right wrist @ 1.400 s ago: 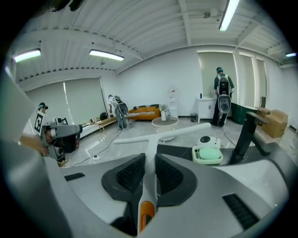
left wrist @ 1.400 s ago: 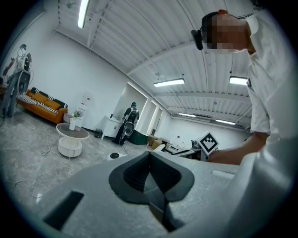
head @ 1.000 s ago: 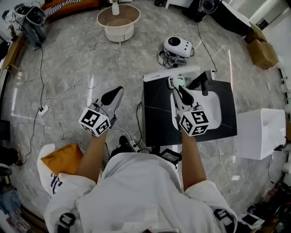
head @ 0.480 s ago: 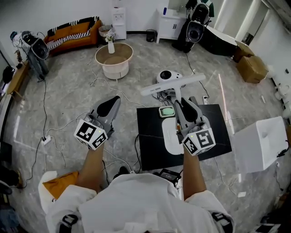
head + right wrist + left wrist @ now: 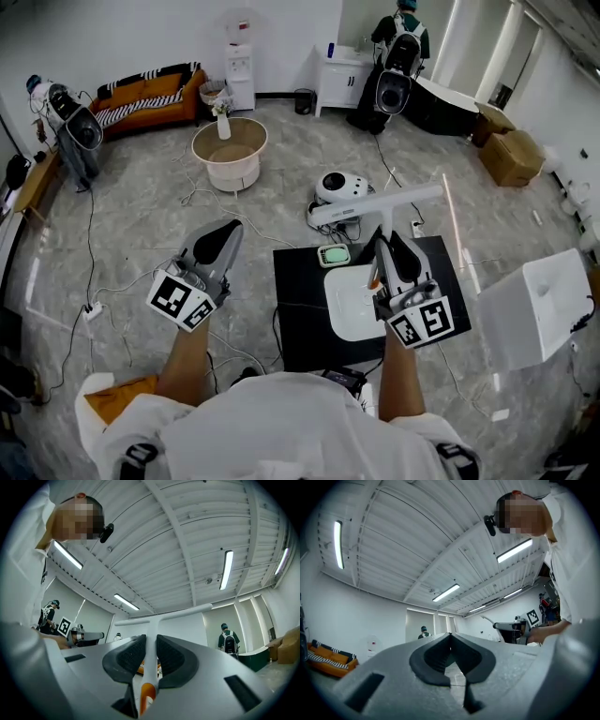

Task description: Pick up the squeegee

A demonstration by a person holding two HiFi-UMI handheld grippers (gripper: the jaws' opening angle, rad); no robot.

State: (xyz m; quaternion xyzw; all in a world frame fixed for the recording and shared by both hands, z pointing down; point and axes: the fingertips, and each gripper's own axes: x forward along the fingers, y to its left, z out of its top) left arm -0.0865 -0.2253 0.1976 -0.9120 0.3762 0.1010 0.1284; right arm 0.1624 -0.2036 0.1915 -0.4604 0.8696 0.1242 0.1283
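Note:
The squeegee (image 5: 375, 205) is white, with a long T-shaped blade and a thin handle with an orange end. It hangs in the air above the black table top (image 5: 300, 309). My right gripper (image 5: 389, 240) is shut on its handle. In the right gripper view the handle (image 5: 146, 667) runs up between the two pads to the blade (image 5: 164, 616), against the ceiling. My left gripper (image 5: 225, 231) is raised over the floor to the left of the table. Its jaws meet at the tip in the left gripper view (image 5: 451, 634) and hold nothing.
A white basin (image 5: 349, 302) and a small green-and-white device (image 5: 334, 255) sit on the black table top. A white box (image 5: 544, 309) stands to its right. A round white device (image 5: 339, 187), cables, a round side table (image 5: 230, 150) and a sofa (image 5: 150, 80) lie beyond.
Both grippers have risen. The squeegee has come up off the black table top with the right gripper. The head view now looks further into the room.

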